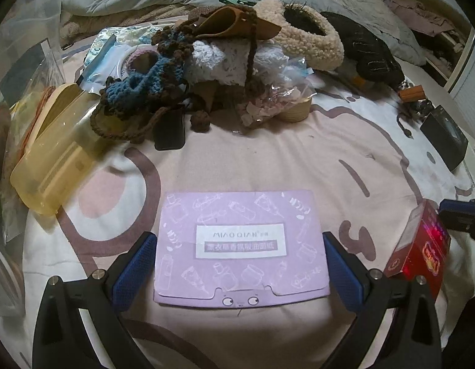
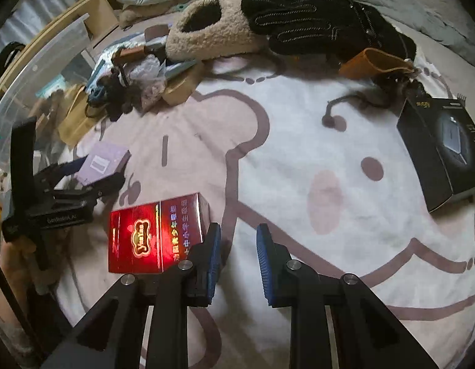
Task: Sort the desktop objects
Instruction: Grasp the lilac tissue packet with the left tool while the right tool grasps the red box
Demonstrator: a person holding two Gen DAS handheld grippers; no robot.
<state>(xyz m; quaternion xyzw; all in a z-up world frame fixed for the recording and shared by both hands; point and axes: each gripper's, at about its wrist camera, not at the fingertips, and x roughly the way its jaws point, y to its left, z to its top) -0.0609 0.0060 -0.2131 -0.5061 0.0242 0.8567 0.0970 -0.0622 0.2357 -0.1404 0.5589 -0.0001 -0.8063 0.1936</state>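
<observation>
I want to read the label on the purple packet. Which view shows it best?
The left wrist view: the purple packet lies flat and close, label facing the camera, between the left gripper's open jaws. The right wrist view shows it small, far off and partly hidden.

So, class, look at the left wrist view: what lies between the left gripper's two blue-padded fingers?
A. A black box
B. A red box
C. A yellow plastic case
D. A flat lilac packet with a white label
D: the lilac packet lies flat on the blanket between the open fingers of the left gripper, while the red box stands off to the right.
</observation>
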